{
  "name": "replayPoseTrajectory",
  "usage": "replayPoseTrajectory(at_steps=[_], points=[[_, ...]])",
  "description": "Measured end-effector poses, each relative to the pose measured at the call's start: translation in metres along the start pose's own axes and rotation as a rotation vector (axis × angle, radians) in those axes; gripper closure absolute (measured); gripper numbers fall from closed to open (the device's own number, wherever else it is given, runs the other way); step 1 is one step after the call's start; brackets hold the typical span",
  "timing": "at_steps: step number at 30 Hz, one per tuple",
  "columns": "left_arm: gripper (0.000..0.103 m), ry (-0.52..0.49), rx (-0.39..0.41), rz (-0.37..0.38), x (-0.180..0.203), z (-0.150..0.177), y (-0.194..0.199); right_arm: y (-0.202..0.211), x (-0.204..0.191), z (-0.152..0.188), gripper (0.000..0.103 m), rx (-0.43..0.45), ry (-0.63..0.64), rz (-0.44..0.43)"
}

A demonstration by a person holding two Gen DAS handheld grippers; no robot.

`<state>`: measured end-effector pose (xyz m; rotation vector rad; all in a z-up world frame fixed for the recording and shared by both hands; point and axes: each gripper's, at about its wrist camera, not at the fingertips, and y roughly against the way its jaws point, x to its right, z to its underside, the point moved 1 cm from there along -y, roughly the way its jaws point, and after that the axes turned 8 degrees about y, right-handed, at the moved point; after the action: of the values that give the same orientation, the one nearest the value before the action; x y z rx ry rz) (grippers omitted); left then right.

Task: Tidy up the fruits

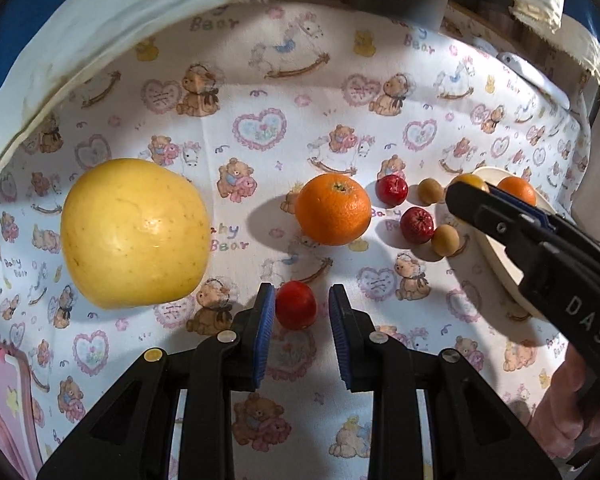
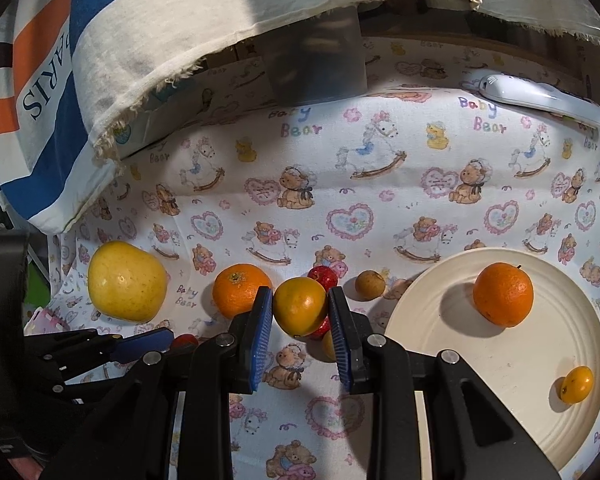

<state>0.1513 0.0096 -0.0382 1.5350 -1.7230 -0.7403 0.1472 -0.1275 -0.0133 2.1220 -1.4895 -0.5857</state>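
Nearest the left camera, the left gripper [image 1: 298, 312] has its fingers drawn narrow over a small red fruit [image 1: 296, 306]. The fruit lies against the left pad, with a sliver of gap at the right one, so an actual pinch cannot be told. In the right wrist view, the right gripper [image 2: 298, 308] pinches a yellow-orange fruit [image 2: 300, 306] squarely between its blue pads, lifted clear of the worktop [image 1: 260, 128] and its teddy-bear cloth.

Just right of that gripper sits a cream plate [image 2: 440, 320] carrying a plated orange [image 2: 503, 294] and a small yellow fruit [image 2: 576, 384] – well apart from each other.

Further out on the cloth stand a large yellow fruit [image 1: 134, 234] and a loose orange [image 1: 333, 209]. Near them are two red fruits [image 1: 392, 189] and two small brown ones [image 1: 430, 191].

Farthest back – a white remote [image 2: 540, 98] lies beneath a draped striped cloth [image 2: 160, 40].
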Motion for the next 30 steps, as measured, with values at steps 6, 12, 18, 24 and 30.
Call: replayPoseTrajectory(at_steps=[6,12,18,24,30], points=[[0.077,0.019,-0.023,0.005,-0.005,-0.001,-0.008,0.0,0.001,0.0,0.074,0.004,0.005,0.009],[0.082,0.018,0.017,0.011,-0.009,-0.001,0.0,0.002,0.002,-0.001,0.074,0.013,0.004,0.015],[0.082,0.015,0.117,0.021,-0.005,-0.001,0.036,0.008,0.003,-0.003,0.074,0.033,-0.004,0.013],[0.082,0.013,0.199,-0.002,-0.003,-0.001,0.064,0.014,0.001,-0.005,0.074,0.039,-0.005,0.012],[0.082,0.012,0.229,0.004,0.002,-0.001,0.079,0.031,-0.009,-0.012,0.074,0.05,0.015,0.011]])
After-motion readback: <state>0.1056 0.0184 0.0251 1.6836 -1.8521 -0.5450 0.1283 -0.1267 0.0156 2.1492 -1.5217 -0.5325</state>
